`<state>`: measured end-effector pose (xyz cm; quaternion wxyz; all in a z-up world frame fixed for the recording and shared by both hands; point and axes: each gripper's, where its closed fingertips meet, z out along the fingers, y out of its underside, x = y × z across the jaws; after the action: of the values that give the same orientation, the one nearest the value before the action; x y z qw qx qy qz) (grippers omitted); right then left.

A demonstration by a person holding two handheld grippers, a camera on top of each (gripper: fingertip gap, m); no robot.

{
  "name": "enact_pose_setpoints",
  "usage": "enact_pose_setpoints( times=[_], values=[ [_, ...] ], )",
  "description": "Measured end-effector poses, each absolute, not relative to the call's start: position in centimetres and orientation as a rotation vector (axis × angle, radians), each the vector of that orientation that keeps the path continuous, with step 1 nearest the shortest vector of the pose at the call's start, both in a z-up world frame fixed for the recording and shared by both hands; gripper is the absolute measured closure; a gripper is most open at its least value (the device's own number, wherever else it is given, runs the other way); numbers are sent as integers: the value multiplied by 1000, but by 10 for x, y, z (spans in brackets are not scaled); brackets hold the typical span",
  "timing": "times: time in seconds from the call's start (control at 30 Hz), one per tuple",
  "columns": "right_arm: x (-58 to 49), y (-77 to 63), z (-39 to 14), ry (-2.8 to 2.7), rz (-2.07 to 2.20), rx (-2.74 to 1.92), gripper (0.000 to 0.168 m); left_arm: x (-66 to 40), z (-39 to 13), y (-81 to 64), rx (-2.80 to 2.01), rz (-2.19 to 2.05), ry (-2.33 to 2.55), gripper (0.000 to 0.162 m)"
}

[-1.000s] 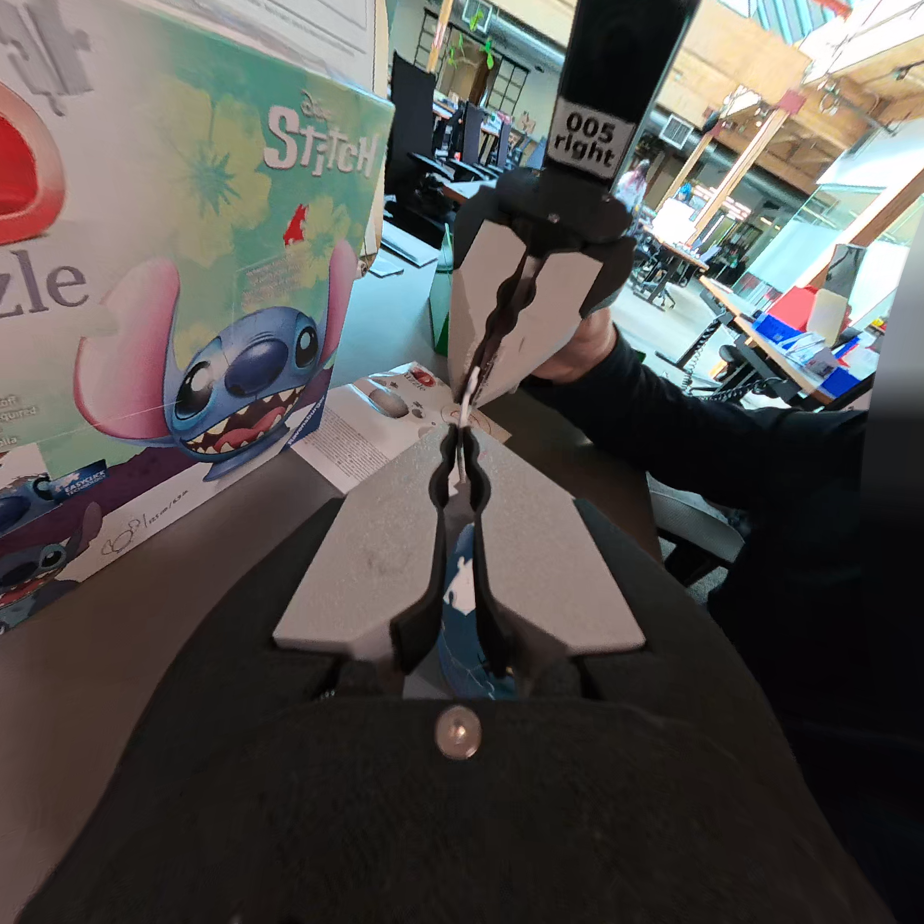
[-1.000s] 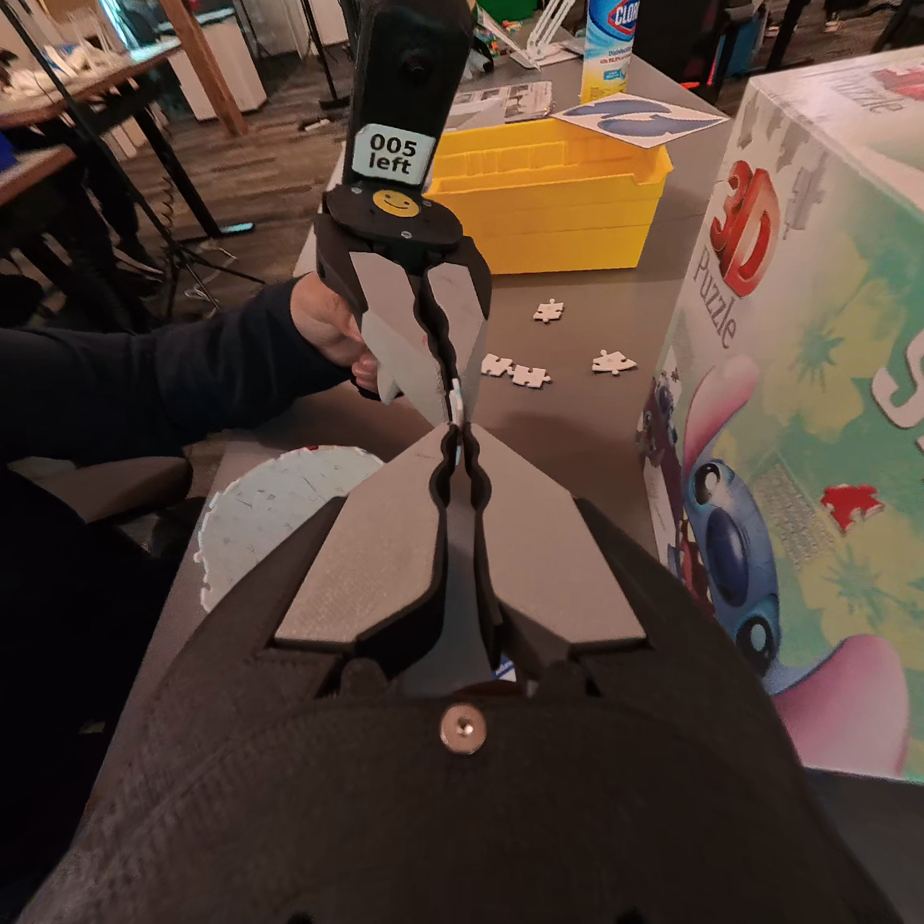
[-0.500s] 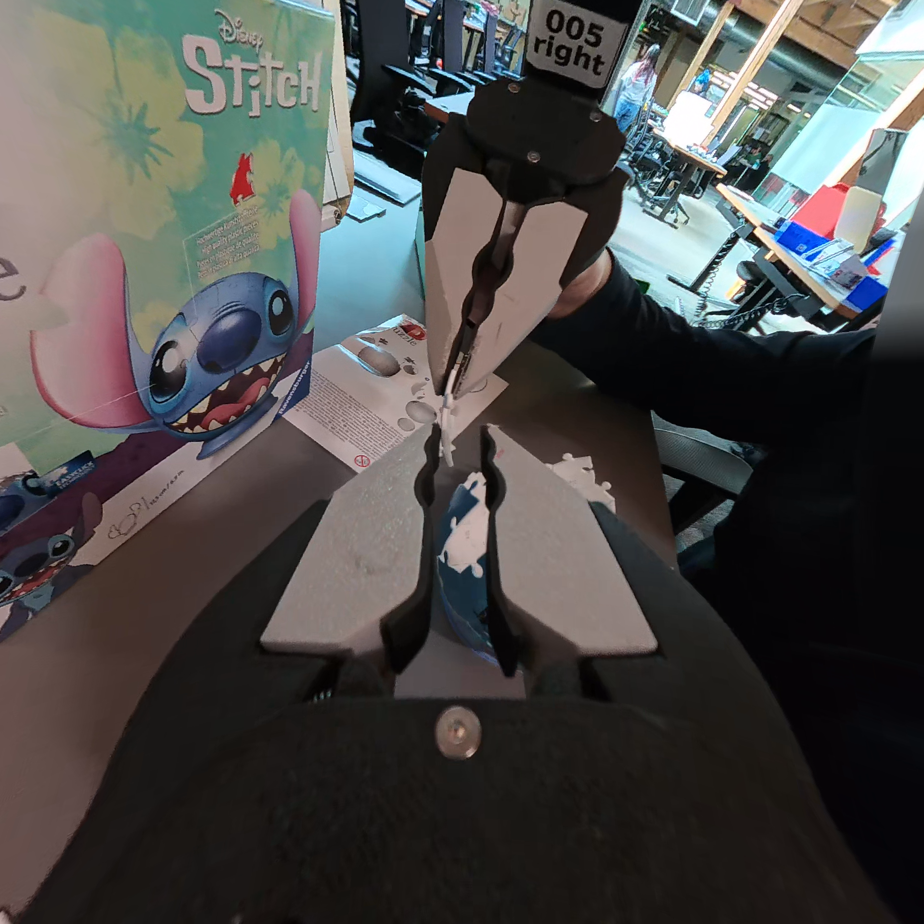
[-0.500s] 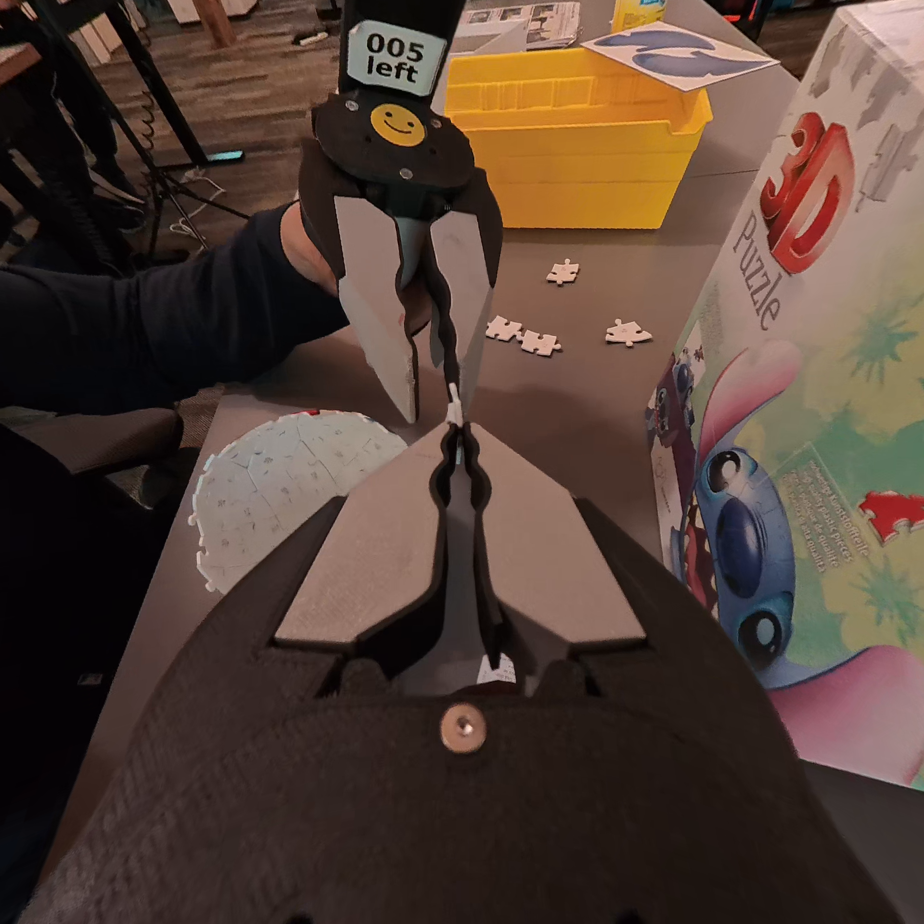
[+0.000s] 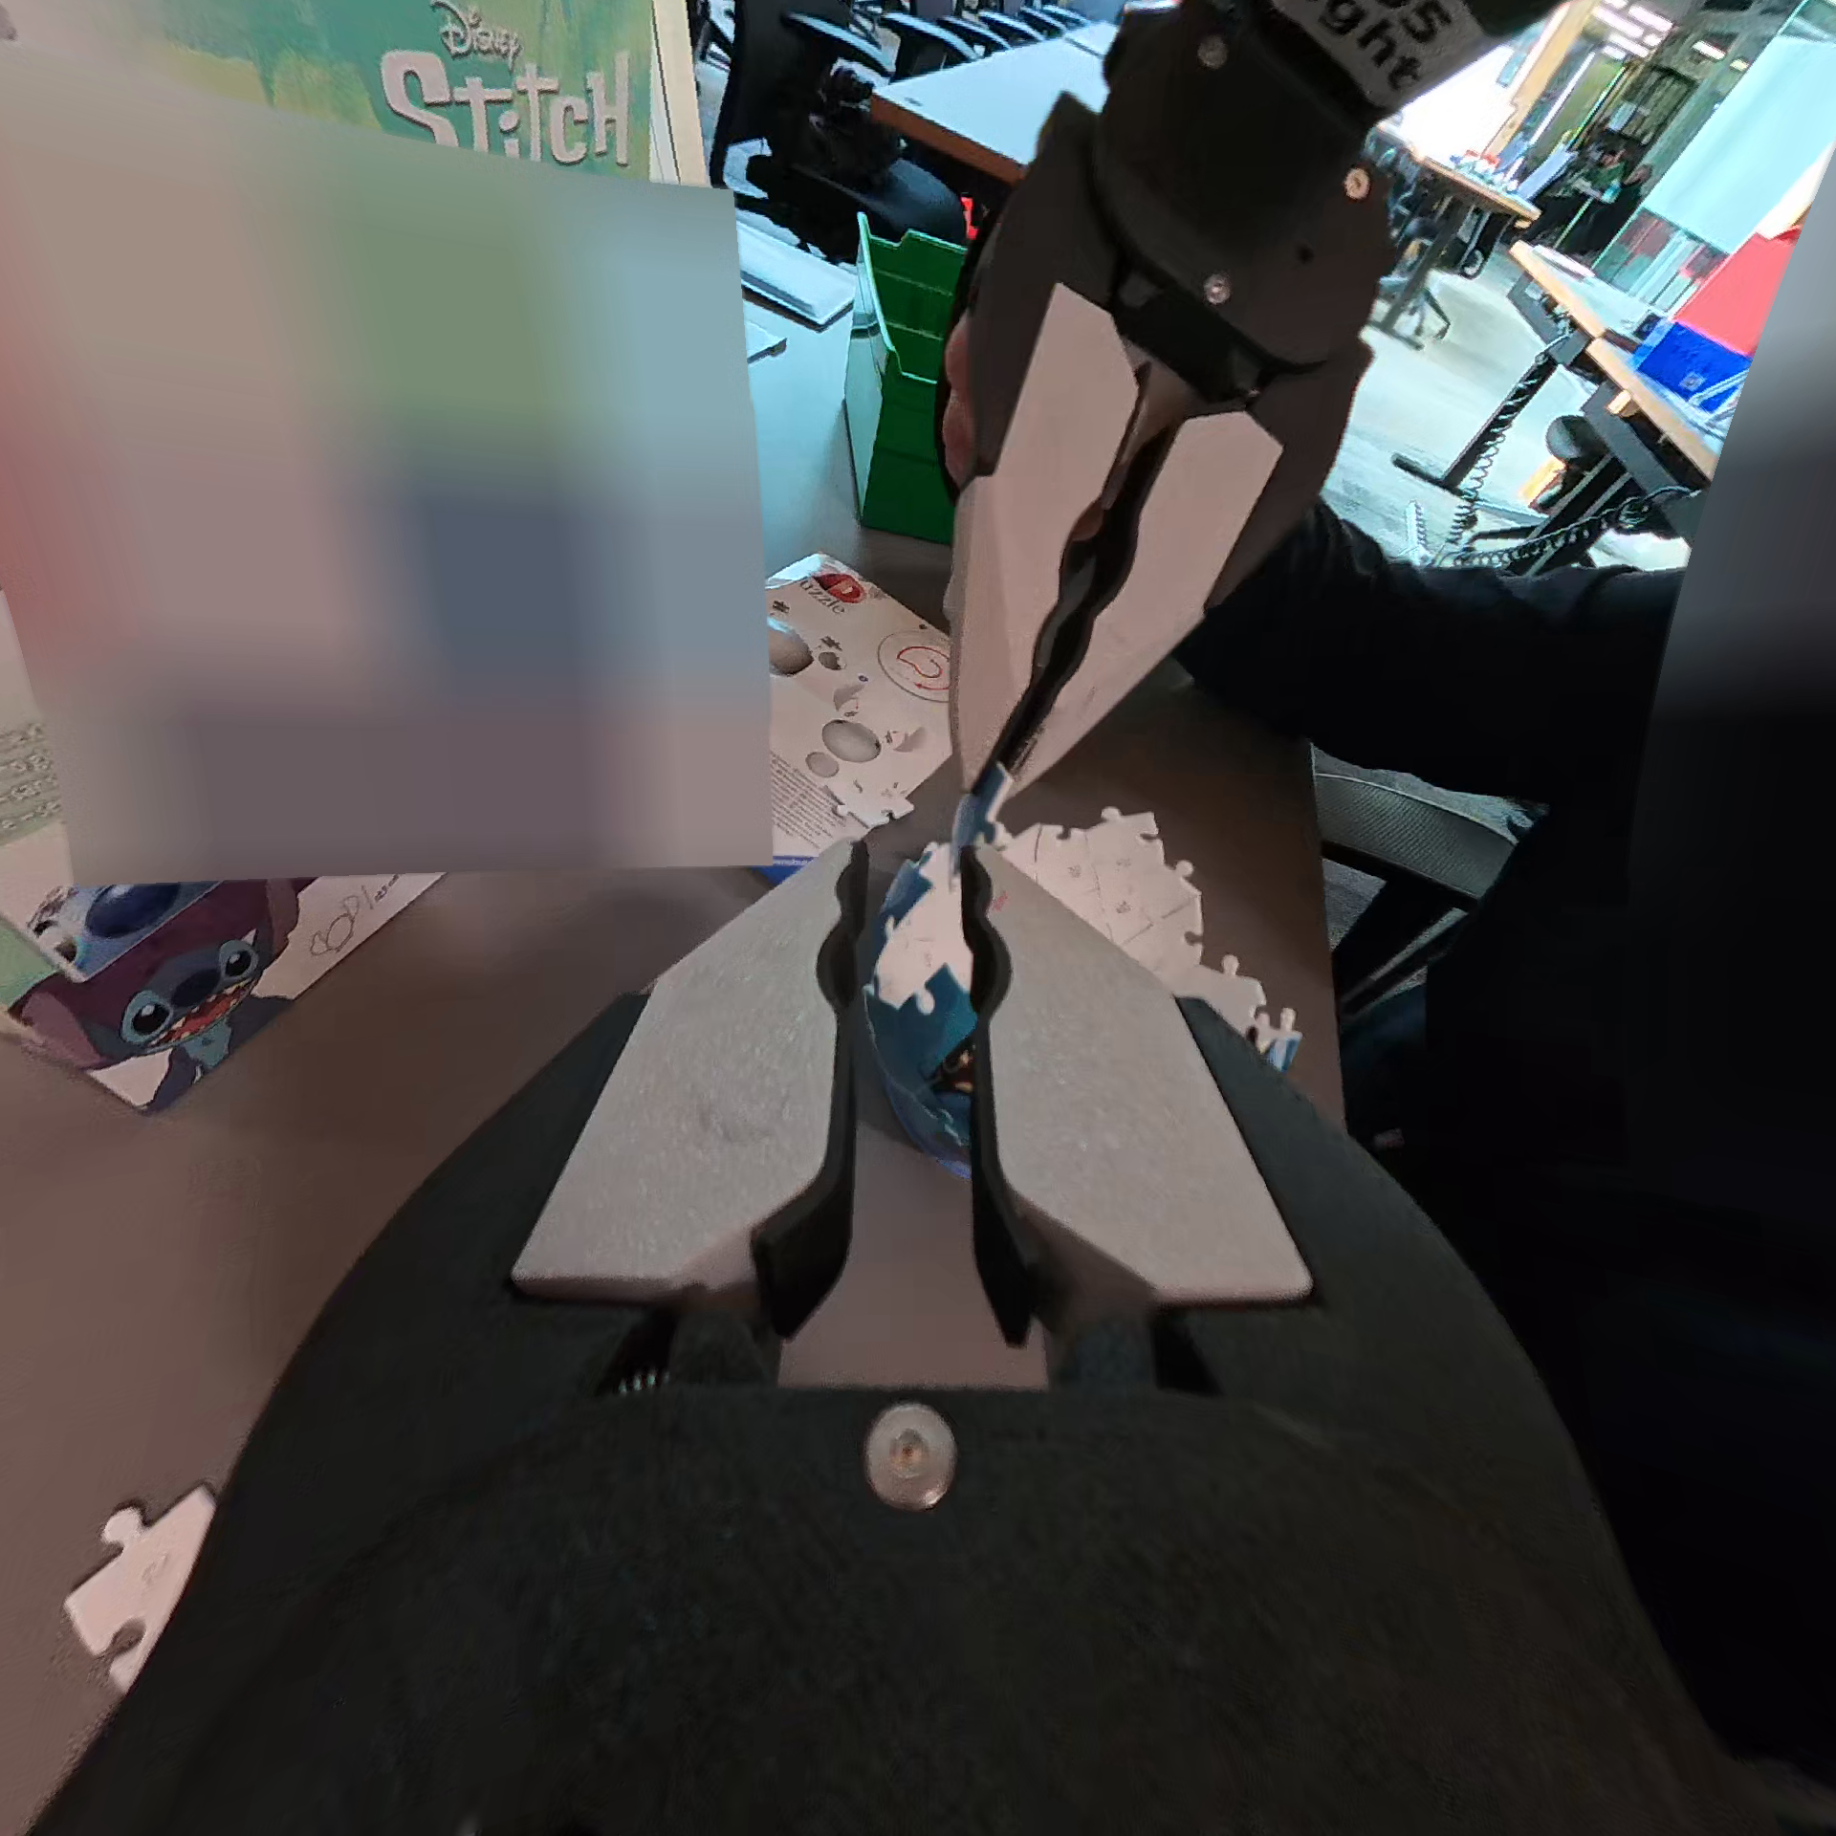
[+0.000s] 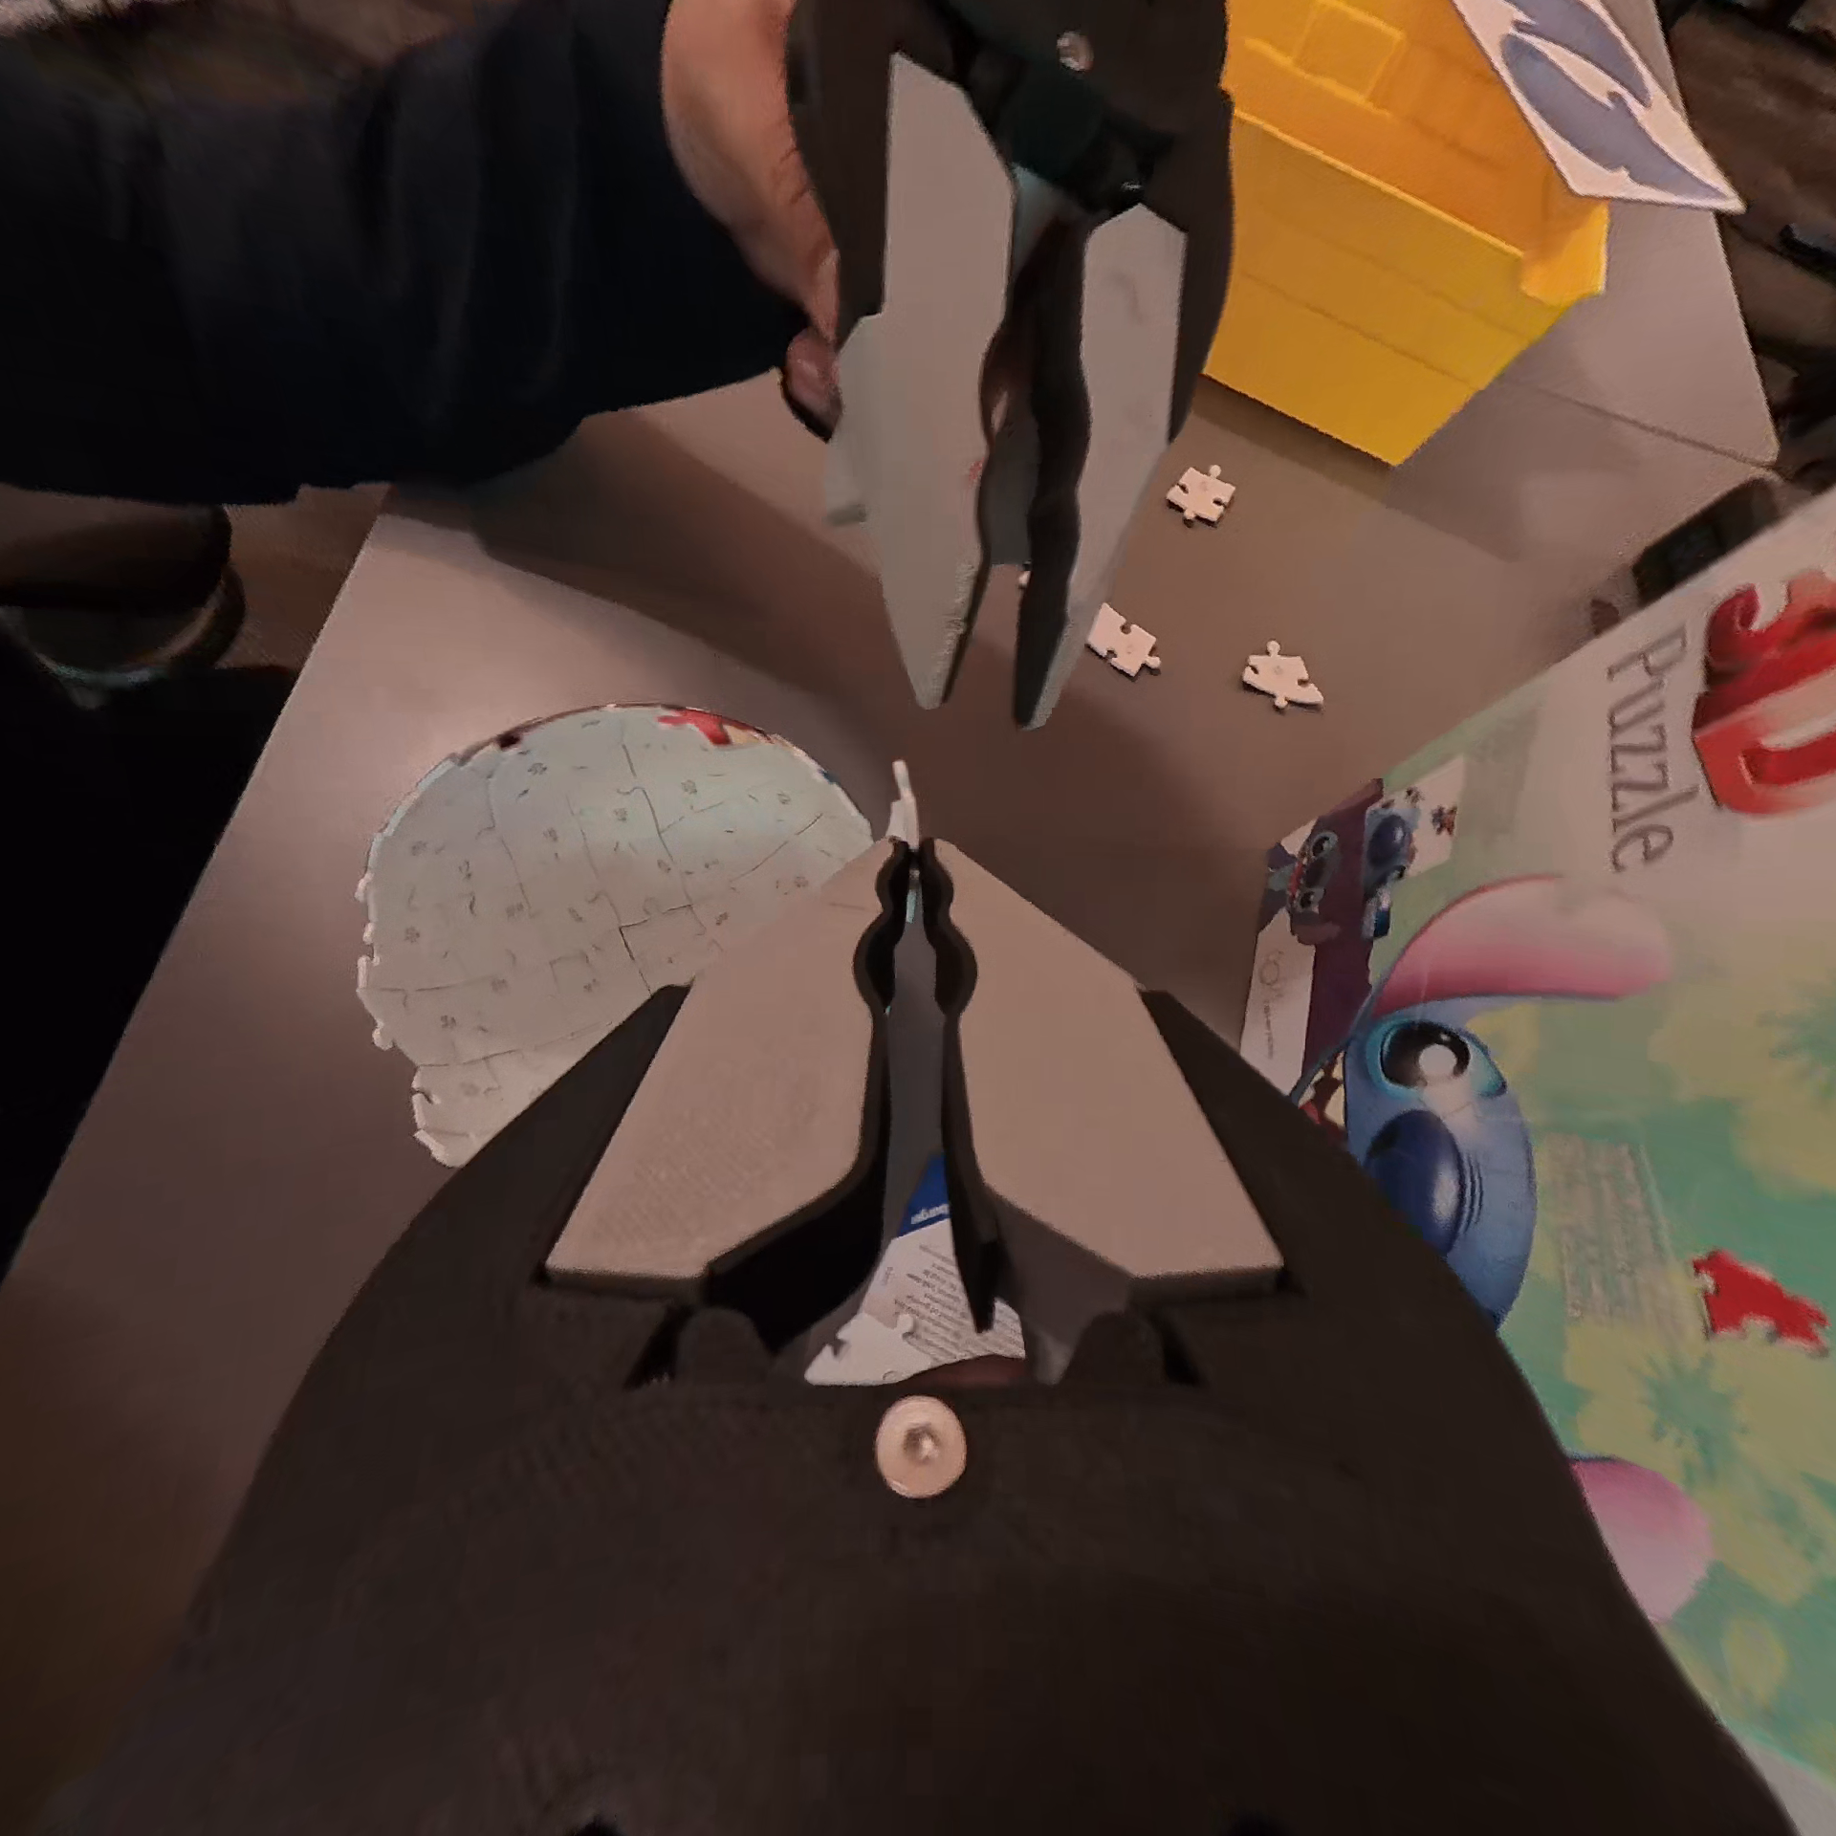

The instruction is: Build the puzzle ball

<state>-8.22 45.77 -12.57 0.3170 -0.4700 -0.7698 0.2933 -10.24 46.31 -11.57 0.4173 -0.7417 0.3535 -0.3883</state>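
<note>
A partly built puzzle ball lies on the grey table as a curved shell, white on the inside and blue on the outside. In the left wrist view the puzzle ball shows past and between my fingers. My right gripper is shut on a small puzzle piece, which looks blue in the left wrist view, just above the shell's edge. My left gripper is open and empty. In the right wrist view the left gripper hangs tip-down a short way beyond the held piece. The right gripper comes down from above.
The big puzzle box stands to the right, also in the left wrist view. A yellow bin sits at the back. Loose pieces lie beyond the left gripper, and one lies near me. An instruction sheet and a green bin sit behind. Both grippers' tips are close together, under 4 cm apart.
My left gripper opened and let go of the piece both grippers held. The right gripper kept it. Both grippers tipped down toward the shell on the table.
</note>
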Motion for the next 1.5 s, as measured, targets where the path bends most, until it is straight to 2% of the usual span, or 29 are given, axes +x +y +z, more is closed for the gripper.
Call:
enact_pose_setpoints(
  times=[0.17,0.6,0.77,0.9,1.23,1.5],
  values=[
    [-88,453,-136,-2095,556,-1107,168,-116,-119,465,-1878,-962,845,146],
    [-89,440,-154,-2234,364,-943,168,-110,-135,465,-1948,-938,863,137],
    [-90,444,-159,-2239,336,-935,168,-125,-140,470,-2004,-921,787,122],
    [-91,446,-162,-2242,341,-943,168,-150,-164,481,-2142,-786,700,109],
    [-92,450,-170,-2256,291,-947,168,-123,-144,454,-2103,-807,832,107],
    [-95,452,-175,-2245,314,-986,168,-104,-153,442,-2232,-719,916,116]
  ],
)
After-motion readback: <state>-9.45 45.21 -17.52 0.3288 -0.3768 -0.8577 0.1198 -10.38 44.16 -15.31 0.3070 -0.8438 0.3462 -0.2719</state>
